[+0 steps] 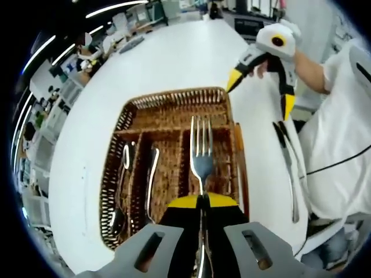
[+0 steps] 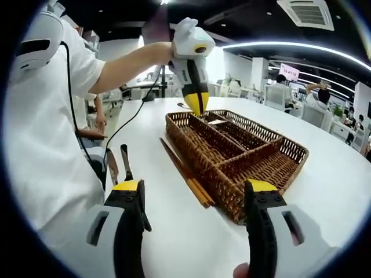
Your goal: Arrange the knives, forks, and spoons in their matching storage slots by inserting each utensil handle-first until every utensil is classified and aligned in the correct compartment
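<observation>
Fork (image 1: pixel 202 152) hangs tines-out over the basket's (image 1: pixel 174 98) right-hand slot, clenched by the left gripper (image 1: pixel 202 215), right gripper (image 2: pixel 194 200) spread empty; tilt sideways and the handle snags the wicker divider.

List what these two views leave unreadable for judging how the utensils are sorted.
- Fork handle: left gripper view, hidden between the left gripper's jaws.
- Knives on the table: ends cut off by the right gripper in the right gripper view.
- Basket contents: right gripper view, behind the wicker walls.
</observation>
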`<control>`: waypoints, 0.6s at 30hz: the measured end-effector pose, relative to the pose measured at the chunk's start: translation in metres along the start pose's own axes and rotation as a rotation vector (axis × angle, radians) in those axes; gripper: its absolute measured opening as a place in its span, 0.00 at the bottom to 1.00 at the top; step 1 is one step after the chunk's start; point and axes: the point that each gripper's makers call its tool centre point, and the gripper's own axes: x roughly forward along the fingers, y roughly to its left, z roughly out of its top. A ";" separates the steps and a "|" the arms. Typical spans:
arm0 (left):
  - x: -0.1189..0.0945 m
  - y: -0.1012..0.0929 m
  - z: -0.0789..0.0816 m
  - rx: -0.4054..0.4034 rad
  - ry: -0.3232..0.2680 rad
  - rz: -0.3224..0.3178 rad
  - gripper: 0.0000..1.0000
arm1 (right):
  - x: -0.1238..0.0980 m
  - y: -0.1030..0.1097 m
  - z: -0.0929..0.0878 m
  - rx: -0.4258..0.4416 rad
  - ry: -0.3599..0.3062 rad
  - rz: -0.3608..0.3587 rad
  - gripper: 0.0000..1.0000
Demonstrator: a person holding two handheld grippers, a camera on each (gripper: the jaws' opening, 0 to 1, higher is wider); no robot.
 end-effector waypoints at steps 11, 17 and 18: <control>0.010 0.011 -0.005 -0.008 0.007 0.001 0.01 | 0.001 0.002 0.000 -0.001 -0.005 -0.001 0.79; 0.014 0.017 -0.006 -0.004 0.007 0.004 0.01 | 0.002 0.002 -0.001 -0.001 -0.002 -0.004 0.80; 0.014 0.018 -0.006 -0.004 0.006 0.005 0.01 | 0.002 0.002 -0.001 -0.001 -0.002 -0.004 0.81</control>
